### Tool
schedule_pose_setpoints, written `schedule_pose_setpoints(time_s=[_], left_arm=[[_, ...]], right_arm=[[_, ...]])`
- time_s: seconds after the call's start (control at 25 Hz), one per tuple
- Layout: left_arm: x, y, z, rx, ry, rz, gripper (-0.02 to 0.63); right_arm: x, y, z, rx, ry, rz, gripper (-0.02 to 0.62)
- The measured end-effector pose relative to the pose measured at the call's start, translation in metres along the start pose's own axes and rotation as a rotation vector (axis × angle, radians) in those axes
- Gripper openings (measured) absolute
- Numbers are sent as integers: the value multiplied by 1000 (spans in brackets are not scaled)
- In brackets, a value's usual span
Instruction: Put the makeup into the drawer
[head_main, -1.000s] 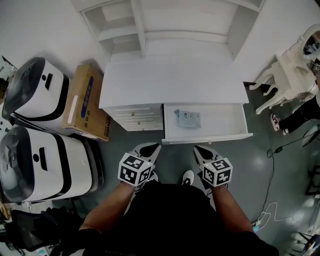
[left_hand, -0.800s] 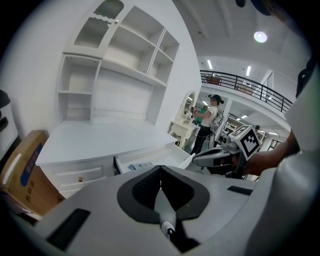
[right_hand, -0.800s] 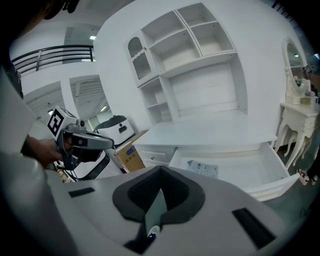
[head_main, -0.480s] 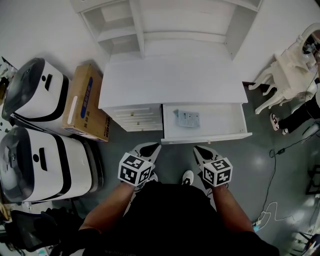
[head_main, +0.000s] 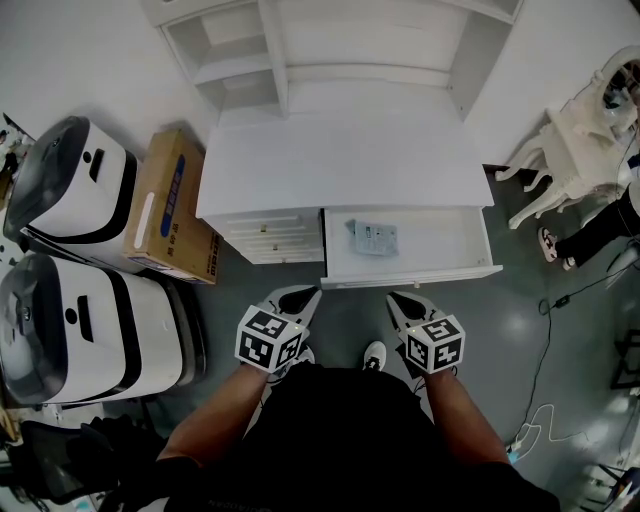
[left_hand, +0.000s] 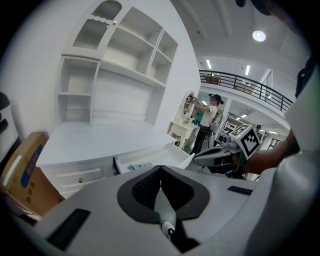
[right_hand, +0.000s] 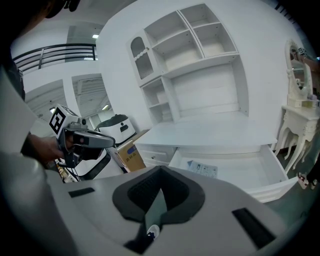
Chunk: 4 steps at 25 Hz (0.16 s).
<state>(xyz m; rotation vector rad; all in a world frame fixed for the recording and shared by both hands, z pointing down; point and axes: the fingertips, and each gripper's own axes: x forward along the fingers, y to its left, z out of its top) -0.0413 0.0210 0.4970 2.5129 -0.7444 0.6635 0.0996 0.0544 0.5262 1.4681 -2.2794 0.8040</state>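
Inside the open drawer (head_main: 440, 250) lies the makeup (head_main: 375, 236).
Left gripper (head_main: 299, 298) and right gripper (head_main: 402, 301) hang clenched, empty (well back); shutting it seems next.

Count: left gripper (head_main: 298, 297) plus right gripper (head_main: 403, 299), 2 total. 1 desk (head_main: 340, 160), 1 drawer (head_main: 450, 245), 1 packet (head_main: 375, 237). 9 o'clock: 1 cardboard box (head_main: 170, 205), 2 white machines (head_main: 75, 190) (head_main: 80, 325).

Tabletop (head_main: 340, 160) and drawer (head_main: 450, 245): white painted board, smooth, satin-matt. Makeup packet (head_main: 374, 236): thin printed film with a slight sheen, plastic or paper, can't tell which. Cardboard box (head_main: 175, 205): brown, matt. Two big units (head_main: 70, 185): glossy white and black plastic. Floor (head_main: 560, 350): grey, smooth, semi-gloss. Left hand-held gripper (head_main: 299, 293) and right hand-held gripper (head_main: 400, 297): matt grey plastic shells. Pads (left_hand: 145, 189): black, finely ribbed, rubbery.
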Motion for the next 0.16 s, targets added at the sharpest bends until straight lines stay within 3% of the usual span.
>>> schedule_pose_setpoints(time_s=[0.16], left_arm=[[-1, -1, -1, 1, -2, 1, 11]], right_arm=[[-1, 1, -1, -2, -2, 0, 26]])
